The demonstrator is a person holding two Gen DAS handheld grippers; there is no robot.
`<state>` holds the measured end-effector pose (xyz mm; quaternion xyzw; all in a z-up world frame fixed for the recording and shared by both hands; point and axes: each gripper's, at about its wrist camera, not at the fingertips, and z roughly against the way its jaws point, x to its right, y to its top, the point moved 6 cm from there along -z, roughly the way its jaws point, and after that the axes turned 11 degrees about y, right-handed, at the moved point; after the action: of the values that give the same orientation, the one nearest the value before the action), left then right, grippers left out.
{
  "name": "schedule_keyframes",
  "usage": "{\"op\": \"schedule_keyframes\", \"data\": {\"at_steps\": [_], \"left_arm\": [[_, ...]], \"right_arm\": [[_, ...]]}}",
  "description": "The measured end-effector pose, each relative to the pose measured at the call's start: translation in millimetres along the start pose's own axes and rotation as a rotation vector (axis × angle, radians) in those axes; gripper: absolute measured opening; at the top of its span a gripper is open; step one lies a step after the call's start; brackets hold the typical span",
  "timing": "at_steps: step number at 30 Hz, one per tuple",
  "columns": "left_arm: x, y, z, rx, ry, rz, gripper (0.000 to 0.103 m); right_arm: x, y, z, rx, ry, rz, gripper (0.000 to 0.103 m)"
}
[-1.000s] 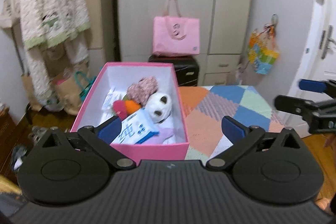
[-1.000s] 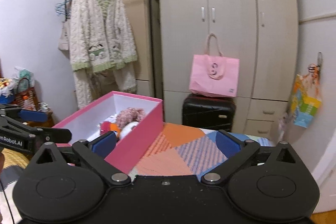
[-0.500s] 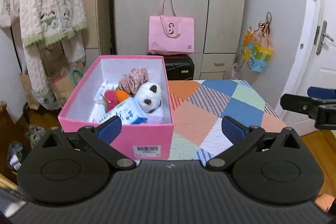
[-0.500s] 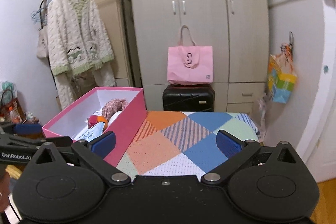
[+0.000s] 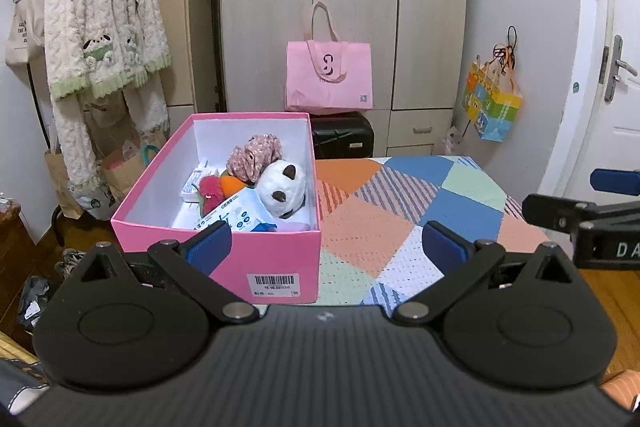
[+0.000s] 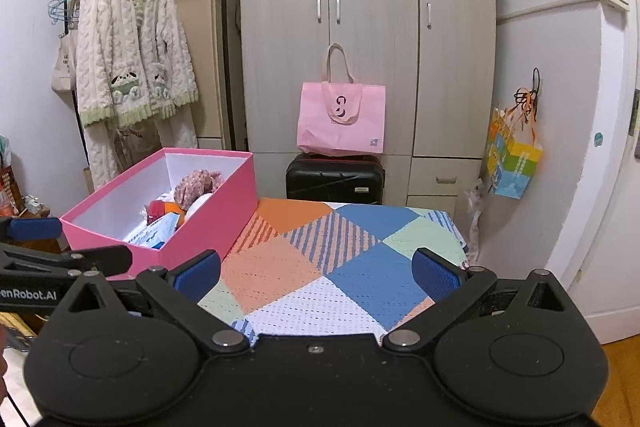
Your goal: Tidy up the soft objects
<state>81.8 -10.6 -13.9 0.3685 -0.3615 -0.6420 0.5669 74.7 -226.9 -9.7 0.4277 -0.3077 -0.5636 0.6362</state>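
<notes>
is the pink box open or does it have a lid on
Open. The pink box has no lid on it; its white inside and the panda plush lying there show from above.

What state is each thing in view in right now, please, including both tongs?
Left tongs: open, empty.
Right tongs: open, empty.
Pink box: lidless, holding soft things.
Panda plush: lying in the box.
Wardrobe doors: shut.
Pink tote bag: upright on the black suitcase.

Pink cardboard box (image 5: 280,255): one
Soft things inside: about five, partly hidden
Pink tote bag (image 5: 329,75): one
Black suitcase (image 6: 335,179): one
Two-finger grippers: two
</notes>
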Motion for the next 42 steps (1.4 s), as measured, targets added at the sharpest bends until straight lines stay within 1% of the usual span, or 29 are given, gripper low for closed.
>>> {"op": "schedule_keyframes", "data": {"at_steps": [5, 9, 11, 14, 17, 19, 24, 30, 34, 42], "left_arm": [[-3, -2, -1, 0.018, 0.021, 0.016, 0.103], [-9, -6, -6, 0.030, 0.091, 0.022, 0.103], [-10, -7, -10, 0.025, 0.110, 0.019, 0.103], [-12, -11, -13, 0.016, 0.111, 0.022, 0.103], [-13, -12, -14, 0.015, 0.105, 0.013, 0.103], [-14, -13, -13, 0.023, 0.110, 0.009, 0.103], [-14, -13, -9, 0.050, 0.102, 0.005, 0.103], [-7, -15, -5, 0.092, 0.143, -0.067, 0.103], [-4, -16, -6, 0.088, 0.109, -0.061, 0.103], [-4, -18, -8, 0.098, 0.097, -0.049, 0.103]], "right_arm": [[3, -5, 2, -0.002, -0.017, -0.002, 0.103], [5, -8, 3, 0.001, -0.056, 0.009, 0.103], [6, -9, 5, 0.003, -0.066, 0.014, 0.103], [7, -11, 5, 0.008, -0.081, 0.025, 0.103], [5, -12, 4, 0.018, -0.128, 0.062, 0.103], [6, -13, 6, 0.030, -0.141, 0.074, 0.103], [7, -12, 8, 0.052, -0.138, 0.069, 0.103], [9, -12, 8, 0.060, -0.131, 0.060, 0.103], [8, -13, 9, 0.062, -0.128, 0.055, 0.103], [6, -15, 7, 0.059, -0.122, 0.050, 0.103]]}}
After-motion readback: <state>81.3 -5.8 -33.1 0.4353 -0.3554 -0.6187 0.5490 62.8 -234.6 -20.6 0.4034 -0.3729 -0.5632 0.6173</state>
